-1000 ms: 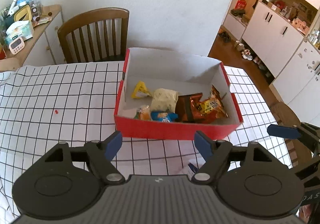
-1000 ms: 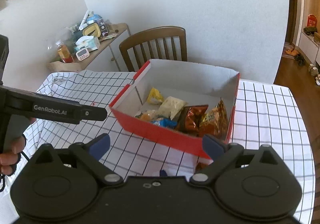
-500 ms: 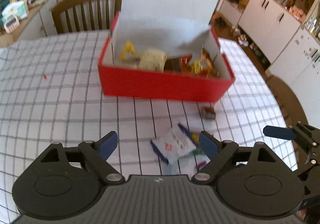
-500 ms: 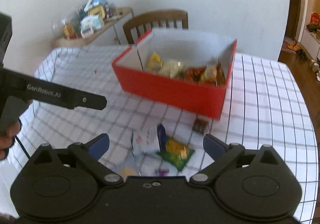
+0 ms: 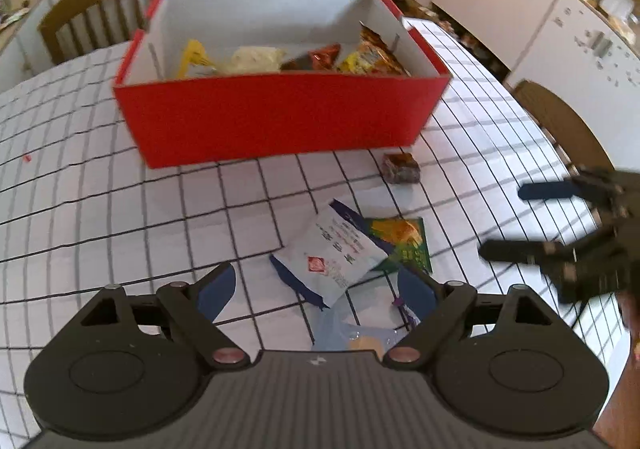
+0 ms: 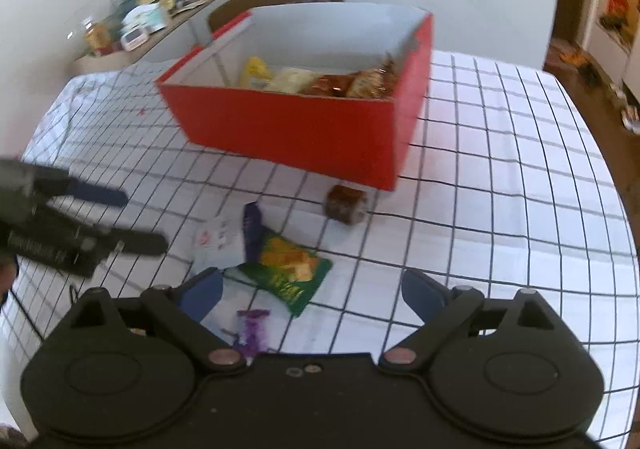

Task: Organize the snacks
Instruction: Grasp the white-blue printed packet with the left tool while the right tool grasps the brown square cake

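Two claws — left claw (image 5: 318, 289), right claw (image 6: 312, 295) — gape empty; clear packet (image 5: 352, 329) half-hidden under left.

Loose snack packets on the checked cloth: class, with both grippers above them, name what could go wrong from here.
1. The white packet overlaps the green packet, so a pinch by the open left gripper may lift both or drag one.
2. The right gripper, also open, hovers over the same pile; the two tools could collide.
3. The small brown snack lies close by the red box and could be overlooked or nudged against its wall.
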